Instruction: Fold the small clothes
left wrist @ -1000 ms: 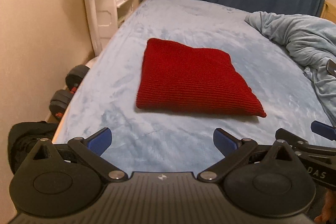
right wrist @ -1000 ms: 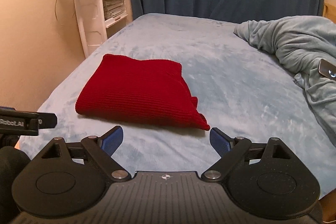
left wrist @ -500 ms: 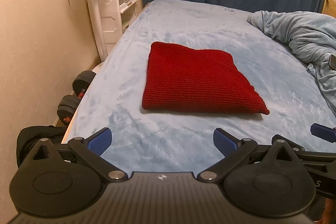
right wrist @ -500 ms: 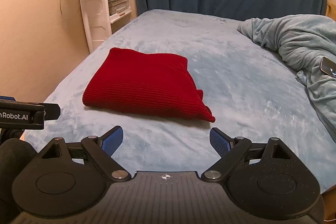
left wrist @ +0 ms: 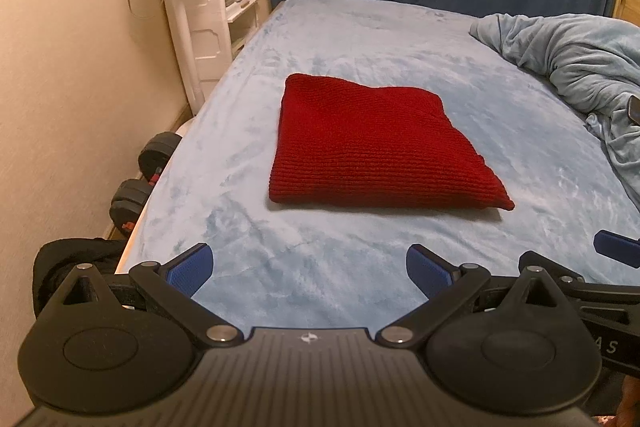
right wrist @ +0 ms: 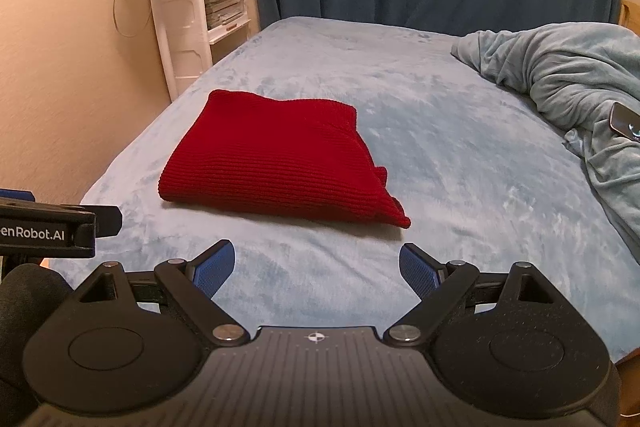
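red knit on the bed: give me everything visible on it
The red knit garment is a ribbed, thick-looking knit, folded into a rough rectangle of several layers. It lies flat on the light blue bed cover, toward the bed's left side. A loose edge pokes out at its near right corner. Neither open gripper touches it.

A red knitted garment lies folded into a thick, roughly square pad on the pale blue bed cover, nearer the bed's left edge than its right. Its ribbed rows run across it, and the top face is smooth and flat. The left and near edges look rounded and tidy. At the near right corner the layers taper to a point, with a small loose flap showing beside it, possibly a sleeve end or hem.
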`<state>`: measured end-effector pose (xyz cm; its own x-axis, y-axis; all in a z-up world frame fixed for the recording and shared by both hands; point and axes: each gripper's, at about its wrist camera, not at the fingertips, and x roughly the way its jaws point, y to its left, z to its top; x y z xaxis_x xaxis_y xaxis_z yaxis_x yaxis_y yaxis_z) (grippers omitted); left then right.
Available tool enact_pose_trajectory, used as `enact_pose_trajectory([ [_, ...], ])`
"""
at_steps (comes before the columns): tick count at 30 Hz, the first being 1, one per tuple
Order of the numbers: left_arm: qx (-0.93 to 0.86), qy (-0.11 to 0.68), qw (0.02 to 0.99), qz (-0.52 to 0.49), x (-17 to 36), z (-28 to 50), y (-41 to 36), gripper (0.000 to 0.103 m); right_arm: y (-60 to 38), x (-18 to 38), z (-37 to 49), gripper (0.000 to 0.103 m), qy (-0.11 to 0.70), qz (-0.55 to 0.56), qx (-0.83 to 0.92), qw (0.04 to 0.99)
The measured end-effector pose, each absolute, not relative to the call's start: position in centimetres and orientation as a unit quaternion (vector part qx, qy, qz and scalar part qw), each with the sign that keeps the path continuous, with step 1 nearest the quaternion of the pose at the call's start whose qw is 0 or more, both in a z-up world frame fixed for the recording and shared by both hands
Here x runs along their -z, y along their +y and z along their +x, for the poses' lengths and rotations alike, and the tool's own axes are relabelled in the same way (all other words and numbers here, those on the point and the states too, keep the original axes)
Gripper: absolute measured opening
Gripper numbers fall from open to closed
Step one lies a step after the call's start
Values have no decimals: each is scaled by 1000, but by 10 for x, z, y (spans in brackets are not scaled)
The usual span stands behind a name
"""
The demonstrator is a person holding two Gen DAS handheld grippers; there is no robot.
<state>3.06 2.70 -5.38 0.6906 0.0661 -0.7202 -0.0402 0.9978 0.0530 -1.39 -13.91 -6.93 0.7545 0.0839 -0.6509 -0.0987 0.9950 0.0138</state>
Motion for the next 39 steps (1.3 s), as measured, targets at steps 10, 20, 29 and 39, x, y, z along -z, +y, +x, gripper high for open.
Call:
enact_pose_trajectory([
  [10,-28,393,919,18,55,30,25,103,-137,72,-15,90,349,-9,-49,936],
  [20,-28,392,919,20,55,29,25,103,-134,73,-16,90,351,-8,-48,935],
  [29,-29,392,919,19,56,29,24,103,-133,75,-16,90,352,-8,-49,935],
  [39,-24,393,919,22,56,29,24,103,-132,76,-18,90,353,-9,-51,934],
])
